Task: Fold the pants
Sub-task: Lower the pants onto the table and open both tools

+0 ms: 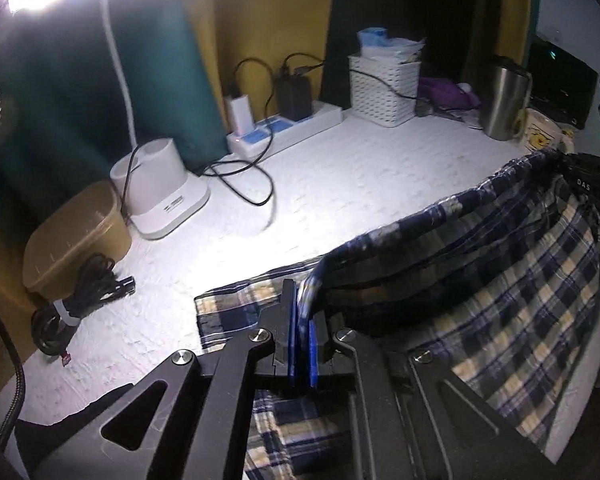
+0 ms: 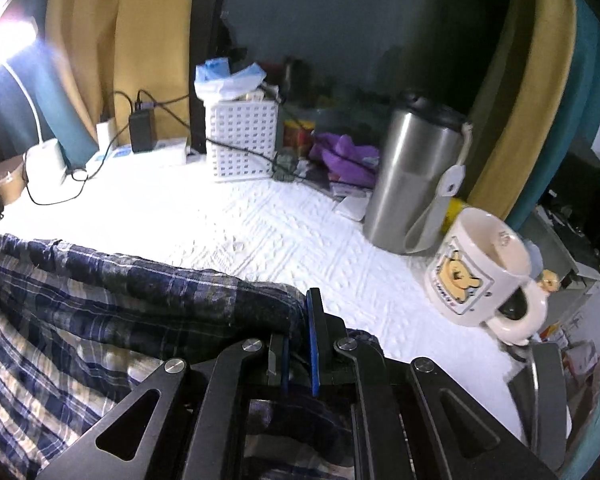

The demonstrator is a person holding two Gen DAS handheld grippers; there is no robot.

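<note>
From the left wrist view, the left gripper (image 1: 303, 320) was squeezed tight on the top edge of the plaid pants (image 1: 500, 264). Its blue pads (image 1: 294, 332) pinched the dark blue band of cloth between them. The pants hung in a long sag from there across to the right gripper (image 1: 588, 188), which showed only as a dark shape at the far edge of the picture. The lower part of the pants lay flat on the white bumpy table cover (image 1: 340, 184), under and around the left gripper. Behind, a white lamp base (image 1: 160, 196) stood near a tan box (image 1: 76, 236), with a bundle of black cable (image 1: 80, 304) in front of the box. A white power strip (image 1: 284, 128) sat further back, next to a white basket (image 1: 384, 88). A steel tumbler (image 1: 504, 100) stood on the right.

From the right wrist view, the right gripper (image 2: 300, 344) was clamped on the other end of the same waistband, with cloth bunched between its blue pads (image 2: 312, 344). The pants (image 2: 100, 300) stretched away to the left and drooped down. On the right, a cream mug (image 2: 484, 268) with a yellow bear on it stood just beside the steel tumbler (image 2: 416, 176). The white basket (image 2: 240, 140) sat at the back, with purple cloth (image 2: 348, 156) heaped between it and the tumbler.
</note>
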